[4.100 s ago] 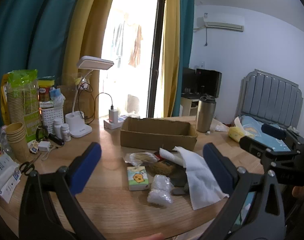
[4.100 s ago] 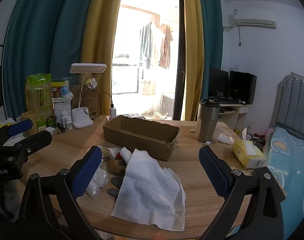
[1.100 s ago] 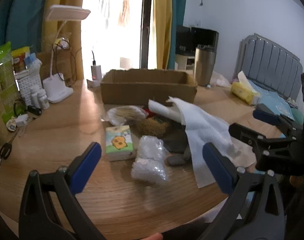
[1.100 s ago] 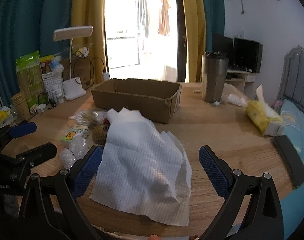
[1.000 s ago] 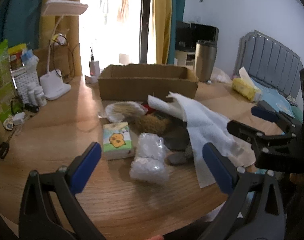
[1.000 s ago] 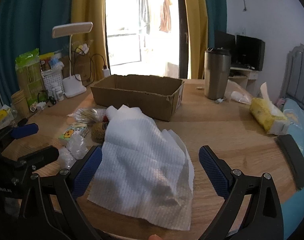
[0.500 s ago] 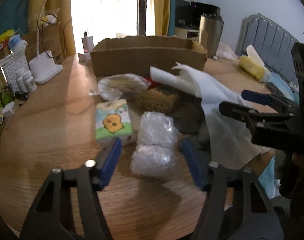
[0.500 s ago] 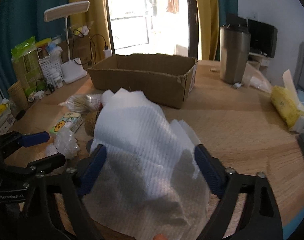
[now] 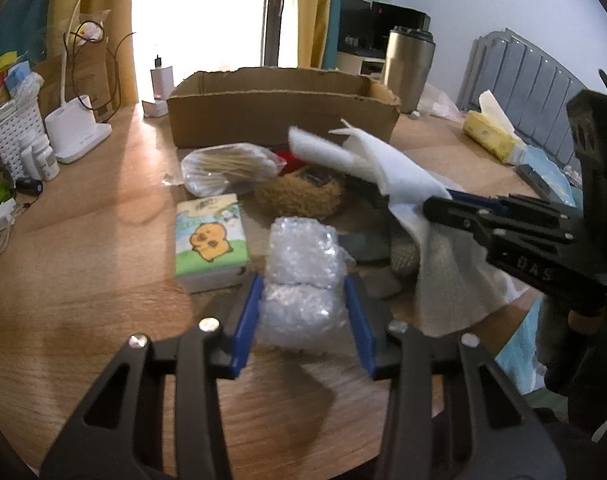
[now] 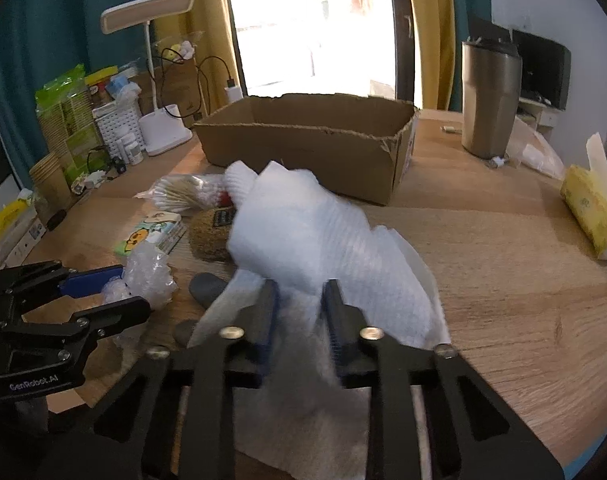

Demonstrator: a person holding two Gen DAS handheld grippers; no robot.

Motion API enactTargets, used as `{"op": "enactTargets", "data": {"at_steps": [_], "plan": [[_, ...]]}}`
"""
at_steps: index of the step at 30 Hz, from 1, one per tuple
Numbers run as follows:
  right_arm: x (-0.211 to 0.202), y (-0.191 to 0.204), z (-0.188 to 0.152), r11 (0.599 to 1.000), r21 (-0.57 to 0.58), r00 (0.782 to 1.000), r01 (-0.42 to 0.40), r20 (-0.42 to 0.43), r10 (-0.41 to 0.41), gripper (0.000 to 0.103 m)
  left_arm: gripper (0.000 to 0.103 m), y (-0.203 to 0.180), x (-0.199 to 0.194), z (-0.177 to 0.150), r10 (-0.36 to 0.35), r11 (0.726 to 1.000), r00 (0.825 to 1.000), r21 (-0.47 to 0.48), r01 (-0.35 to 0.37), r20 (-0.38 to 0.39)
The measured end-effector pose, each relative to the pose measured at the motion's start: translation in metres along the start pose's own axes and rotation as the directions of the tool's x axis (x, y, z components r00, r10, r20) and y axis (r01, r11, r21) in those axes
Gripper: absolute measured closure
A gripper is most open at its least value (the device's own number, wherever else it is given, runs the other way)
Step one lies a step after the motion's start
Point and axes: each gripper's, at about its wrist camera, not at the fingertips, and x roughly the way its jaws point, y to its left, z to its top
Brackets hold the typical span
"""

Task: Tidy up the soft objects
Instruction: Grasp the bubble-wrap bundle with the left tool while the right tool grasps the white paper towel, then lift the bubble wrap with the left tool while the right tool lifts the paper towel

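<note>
- The left wrist view shows the bubble wrap [image 9: 301, 280] head-on, between the blue pads of the left gripper [image 9: 303, 320]; the right wrist view shows that same gripper [image 10: 99, 292] only from the side, at the left edge of the table [image 10: 503, 280].
- The left jaws are pinching the near lump of the wrap, a pad touching each side; the far lump sticks out past the fingertips.
- The right wrist view looks straight down the right gripper [image 10: 299, 320], its jaws drawn close on a fold of the white cloth [image 10: 311, 240]; the blur leaves it unclear how tight the pinch is.
- In the left wrist view the right gripper [image 9: 447, 204] shows sideways, its tips buried in the cloth [image 9: 403, 184].
- The cloth drapes over the middle of the pile near the front edge of the table, covering most of the brown plush [image 9: 303, 196].
- The tissue pack [image 9: 209, 236] lies just left of the wrap.
- The bag of swabs [image 9: 227, 164] lies behind the pack, in front of the box [image 9: 283, 116].
- Only the right wrist view shows the open inside of the box [image 10: 315, 136].
- The steel mug [image 10: 489, 100] stands to the right of the box.
</note>
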Motion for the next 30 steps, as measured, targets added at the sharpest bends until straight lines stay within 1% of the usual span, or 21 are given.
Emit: {"op": "enactTargets", "data": {"at_steps": [1,2,7,10,13,18,21,26,29,30], "plan": [[-0.002,0.001,0.0,1.0,-0.004,1.0,0.002,0.009,-0.002,0.089,0.061,0.0,-0.001,0.0,-0.002,1.0,1.0,-0.001,0.002,0.005],[-0.005,0.001,0.001,1.0,-0.006,1.0,-0.002,0.017,0.002,0.09,0.061,-0.001,-0.003,0.0,-0.003,1.0,1.0,0.0,0.003,0.01],[-0.018,0.001,0.003,1.0,-0.015,0.999,-0.004,0.045,0.005,0.09,0.061,-0.002,-0.01,0.002,-0.015,1.0,0.999,0.0,0.015,0.033],[-0.027,0.001,0.005,1.0,-0.006,0.998,-0.013,0.069,0.013,0.093,0.061,-0.002,-0.017,0.003,-0.019,1.0,0.998,-0.001,0.019,0.053],[-0.034,-0.001,0.007,1.0,0.0,0.996,-0.011,0.086,0.011,0.093,0.061,-0.003,-0.021,0.005,-0.023,1.0,0.997,-0.002,0.023,0.067],[-0.036,-0.005,0.003,1.0,0.015,0.998,0.004,0.07,-0.005,0.093,0.061,-0.004,-0.027,0.004,-0.026,1.0,0.996,0.001,0.026,0.085],[-0.041,-0.005,-0.001,1.0,0.005,0.997,0.013,0.078,-0.014,0.097,0.061,-0.004,-0.031,0.005,-0.025,1.0,0.995,-0.001,0.026,0.094],[-0.056,-0.011,0.002,1.0,0.02,0.993,0.018,0.117,-0.021,0.097,0.061,-0.008,-0.036,0.009,-0.035,0.999,0.993,0.007,0.035,0.112],[-0.063,-0.013,0.004,1.0,0.016,0.99,0.026,0.14,-0.028,0.099,0.061,-0.01,-0.039,0.01,-0.038,0.999,0.992,0.014,0.037,0.12],[-0.063,-0.013,0.005,1.0,0.013,0.99,0.023,0.136,-0.025,0.099,0.061,-0.01,-0.039,0.011,-0.038,0.999,0.992,0.013,0.036,0.12]]}}
